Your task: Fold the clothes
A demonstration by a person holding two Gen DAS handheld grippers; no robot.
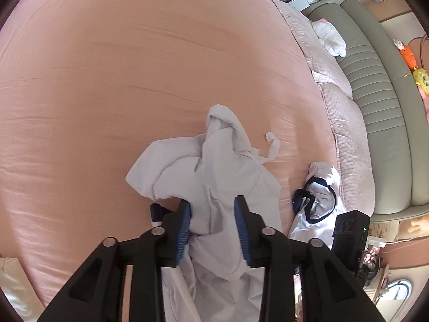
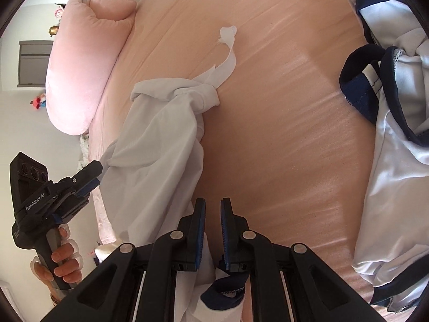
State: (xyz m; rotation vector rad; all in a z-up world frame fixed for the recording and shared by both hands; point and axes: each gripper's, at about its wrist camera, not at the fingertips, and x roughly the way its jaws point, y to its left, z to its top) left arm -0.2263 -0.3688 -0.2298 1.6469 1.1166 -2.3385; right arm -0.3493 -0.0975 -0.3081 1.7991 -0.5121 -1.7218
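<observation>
A crumpled white garment (image 1: pixel 214 171) lies on the pink bed sheet (image 1: pixel 120 80), with a thin strap (image 1: pixel 273 150) trailing off to its right. My left gripper (image 1: pixel 213 214) hangs over its near end with the jaws apart; cloth lies loosely between the blue pads (image 1: pixel 185 225), which do not press on it. In the right wrist view the same garment (image 2: pixel 161 139) runs from the left gripper (image 2: pixel 93 178) to my right gripper (image 2: pixel 213 214). That gripper's jaws are nearly together, pinching white fabric with a navy cuff (image 2: pixel 222 292) deep between the fingers.
A second white garment with navy trim (image 2: pixel 388 134) lies bunched to the right, also seen in the left wrist view (image 1: pixel 319 204). A pink rolled pillow (image 2: pixel 85 61) sits at the bed's edge. A grey-green padded bench (image 1: pixel 375 94) with a white plush (image 1: pixel 329 37) flanks the bed. A hand (image 2: pixel 64 257) holds the left gripper's handle.
</observation>
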